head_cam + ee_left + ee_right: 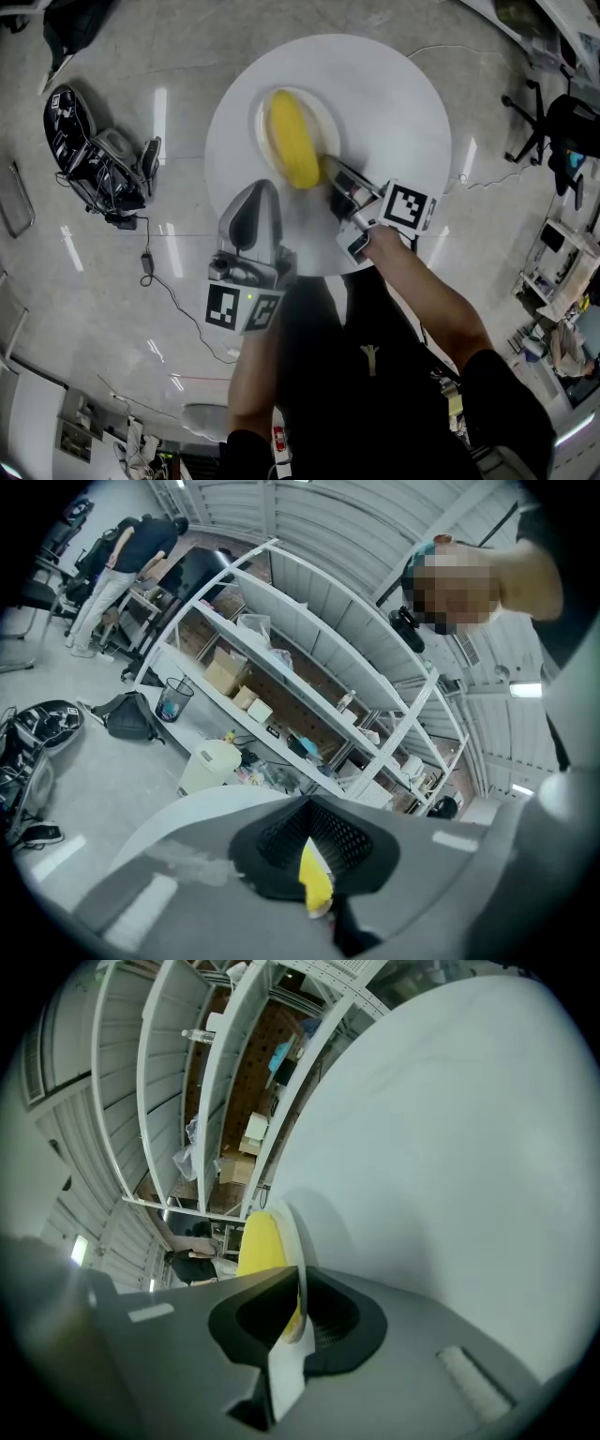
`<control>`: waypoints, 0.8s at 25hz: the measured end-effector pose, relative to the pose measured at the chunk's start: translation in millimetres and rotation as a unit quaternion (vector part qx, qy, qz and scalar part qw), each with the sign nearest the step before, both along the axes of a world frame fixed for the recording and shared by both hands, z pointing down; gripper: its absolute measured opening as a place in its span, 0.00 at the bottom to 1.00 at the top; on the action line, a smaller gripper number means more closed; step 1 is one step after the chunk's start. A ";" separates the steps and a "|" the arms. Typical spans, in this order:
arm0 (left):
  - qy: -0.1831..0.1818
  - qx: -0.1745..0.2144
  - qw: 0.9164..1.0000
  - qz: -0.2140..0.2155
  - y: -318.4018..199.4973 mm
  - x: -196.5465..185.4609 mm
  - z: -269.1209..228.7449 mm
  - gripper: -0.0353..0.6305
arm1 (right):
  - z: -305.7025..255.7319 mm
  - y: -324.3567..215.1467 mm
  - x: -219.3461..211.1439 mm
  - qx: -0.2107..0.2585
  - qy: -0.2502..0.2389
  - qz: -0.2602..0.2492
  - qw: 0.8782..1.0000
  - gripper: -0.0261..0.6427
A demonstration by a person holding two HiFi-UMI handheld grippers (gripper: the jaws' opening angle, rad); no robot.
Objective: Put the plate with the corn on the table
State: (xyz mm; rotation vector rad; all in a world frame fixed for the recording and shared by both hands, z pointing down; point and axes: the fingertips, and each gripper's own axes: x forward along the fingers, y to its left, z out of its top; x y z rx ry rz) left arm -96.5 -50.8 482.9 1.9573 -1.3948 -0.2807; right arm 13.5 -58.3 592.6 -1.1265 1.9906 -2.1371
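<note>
A yellow corn cob (292, 141) lies on a small white plate (324, 117) that rests on the round white table (394, 103). My right gripper (334, 174) is shut on the plate's near right rim. In the right gripper view the plate's edge (286, 1363) runs between the jaws of the right gripper (295, 1326), with the corn (261, 1246) just behind. My left gripper (267, 187) reaches the plate's near left rim. In the left gripper view the jaws of the left gripper (319, 897) stand close together around a sliver of corn (314, 878) and white rim.
The table stands on a glossy grey floor. A heap of dark gear (94, 159) with a trailing cable lies on the floor to the left. An office chair (553, 122) stands at the far right. Tall white shelving (309, 667) and a standing person (122, 564) show beyond.
</note>
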 end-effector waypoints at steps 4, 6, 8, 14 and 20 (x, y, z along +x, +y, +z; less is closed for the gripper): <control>0.001 0.001 1.000 0.000 1.3 -1.6 0.1 0.06 | -1.2 0.5 -1.7 0.015 0.016 -0.007 1.000 0.08; 0.003 0.000 1.000 0.000 1.5 -1.4 0.5 0.06 | -2.2 0.8 -3.1 0.021 0.024 -0.012 0.999 0.08; 0.006 -0.002 1.000 0.001 1.7 -0.5 0.8 0.06 | -2.1 2.6 -2.5 0.024 0.041 -0.021 0.999 0.08; 0.007 -0.003 1.000 0.004 6.0 2.8 3.2 0.06 | -1.6 5.2 3.5 0.051 0.097 -0.058 0.992 0.15; 0.005 -0.004 1.000 0.005 7.7 2.8 3.2 0.06 | -2.6 5.3 7.3 0.069 0.127 -0.078 0.986 0.15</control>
